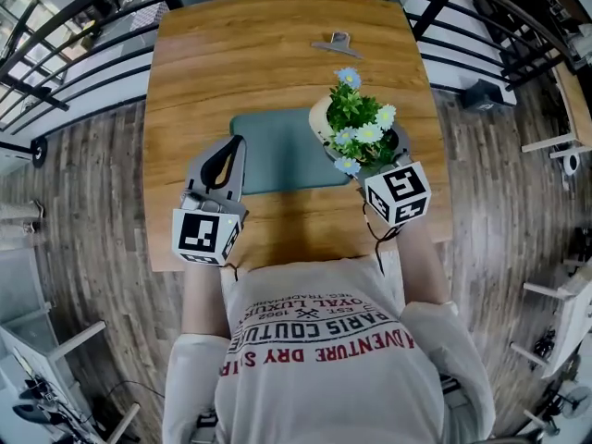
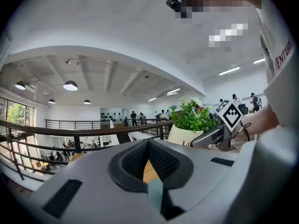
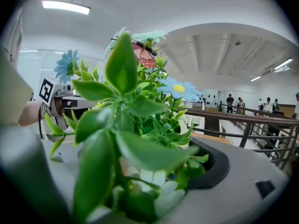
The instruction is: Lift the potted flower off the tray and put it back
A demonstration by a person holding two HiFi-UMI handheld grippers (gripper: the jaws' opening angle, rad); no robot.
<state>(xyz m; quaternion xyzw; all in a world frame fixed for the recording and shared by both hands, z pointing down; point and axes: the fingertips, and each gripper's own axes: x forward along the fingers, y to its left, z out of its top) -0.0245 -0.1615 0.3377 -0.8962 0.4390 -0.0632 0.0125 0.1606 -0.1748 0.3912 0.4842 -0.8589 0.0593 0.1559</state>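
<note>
**Potted flower held at the tray's edge**

The right hand-held gripper [image 1: 379,163] pinches the potted flower [image 1: 359,126] at the right edge of the green tray [image 1: 277,155] on the bench [image 1: 277,54]. The left hand-held gripper [image 1: 237,142], jaws pressed together on nothing, sits at the tray's left edge.

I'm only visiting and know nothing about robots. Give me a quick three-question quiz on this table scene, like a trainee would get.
1. True or false: the left gripper is shut with nothing between its jaws.
2. What lies on the wooden table beyond the flat teal tray? A) a silver metal clip B) a red mug C) scissors
3. Fill in: the white pot of blue and white flowers is between the jaws of the ___ gripper.
Key: 1 true; 2 A; 3 right gripper.
</note>
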